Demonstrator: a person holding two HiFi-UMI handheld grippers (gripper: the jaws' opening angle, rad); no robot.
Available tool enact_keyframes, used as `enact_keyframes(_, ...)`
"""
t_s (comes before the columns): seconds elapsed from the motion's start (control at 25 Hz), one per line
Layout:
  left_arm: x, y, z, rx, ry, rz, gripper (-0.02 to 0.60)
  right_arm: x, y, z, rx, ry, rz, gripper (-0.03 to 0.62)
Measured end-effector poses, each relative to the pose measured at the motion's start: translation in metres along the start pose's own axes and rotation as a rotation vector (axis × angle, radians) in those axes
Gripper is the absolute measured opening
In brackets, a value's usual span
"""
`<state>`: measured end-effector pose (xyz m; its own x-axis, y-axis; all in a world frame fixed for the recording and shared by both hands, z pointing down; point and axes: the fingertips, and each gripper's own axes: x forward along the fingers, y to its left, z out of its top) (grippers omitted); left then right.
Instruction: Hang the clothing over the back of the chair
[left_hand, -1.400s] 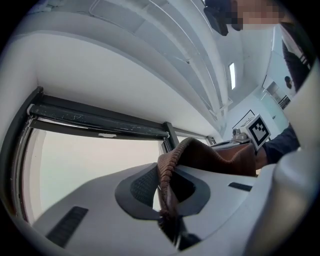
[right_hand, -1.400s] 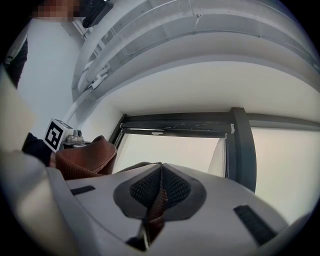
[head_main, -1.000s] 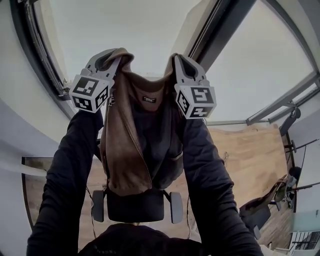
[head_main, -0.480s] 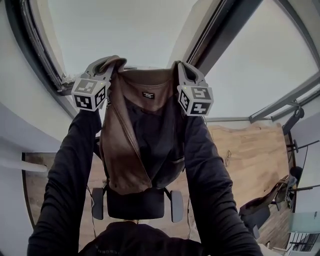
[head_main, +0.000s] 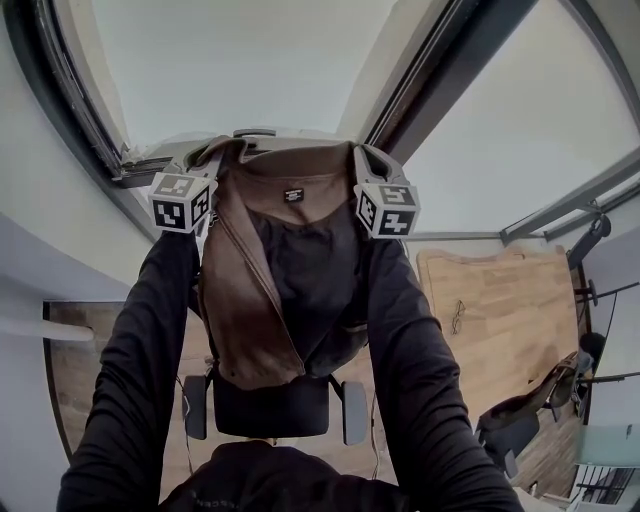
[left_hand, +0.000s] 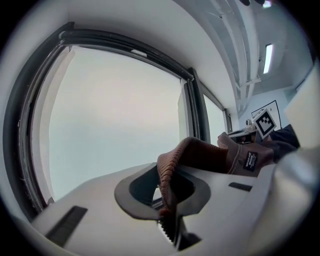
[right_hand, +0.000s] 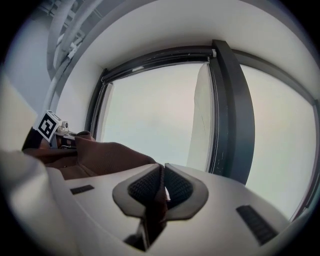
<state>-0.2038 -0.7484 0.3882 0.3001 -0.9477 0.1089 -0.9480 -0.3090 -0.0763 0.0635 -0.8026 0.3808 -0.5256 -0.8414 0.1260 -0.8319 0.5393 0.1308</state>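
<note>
The left gripper (head_main: 214, 152) and right gripper (head_main: 362, 154) each pinch a shoulder of the brown jacket (head_main: 250, 300), which hangs above the office chair (head_main: 270, 408). The right gripper's jaws have just been loosening with cloth between them. Best to keep the collar level and centred over the backrest, with a firm grip until it is draped.

Dark sleeves (head_main: 140, 350); grey left tongs (head_main: 215, 148) and right tongs (head_main: 358, 150) bear marker cubes (head_main: 180, 202).

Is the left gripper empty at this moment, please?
No, the left gripper has its jaws shut on the ribbed edge of the jacket, as the left gripper view shows.
</note>
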Motion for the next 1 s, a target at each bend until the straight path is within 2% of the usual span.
enact_keyframes(0.12, 0.002, 0.000, -0.021, -0.042, 0.044, -0.006, 0.041, 0.004, 0.001, -0.012, -0.005, 0.028, 0.010, 0.073)
enact_keyframes(0.2, 0.000, 0.000, -0.029, -0.065, 0.058, -0.012, 0.124, 0.005, 0.004, -0.017, -0.018, 0.039, 0.026, 0.128)
enact_keyframes(0.24, -0.001, 0.000, -0.032, -0.075, 0.060, -0.023, 0.168, 0.005, 0.006, -0.019, -0.019, 0.042, 0.034, 0.140)
enact_keyframes(0.28, -0.001, 0.000, -0.033, -0.082, 0.061, -0.037, 0.245, 0.005, 0.007, -0.020, -0.017, 0.044, 0.039, 0.143)
enact_keyframes(0.36, -0.001, -0.003, -0.036, -0.078, 0.076, -0.062, 0.309, 0.004, 0.006, -0.022, -0.010, 0.045, 0.035, 0.143)
enact_keyframes(0.48, -0.001, -0.004, -0.044, -0.059, 0.109, -0.069, 0.336, 0.003, 0.005, -0.024, -0.008, 0.053, 0.028, 0.144)
enact_keyframes(0.64, -0.007, -0.001, -0.041, -0.066, 0.098, -0.054, 0.337, -0.001, 0.004, -0.020, -0.013, 0.042, 0.034, 0.144)
enact_keyframes(1.0, -0.031, -0.024, 0.011, -0.029, 0.016, -0.069, 0.337, -0.037, 0.005, 0.035, -0.031, -0.050, 0.051, 0.152)
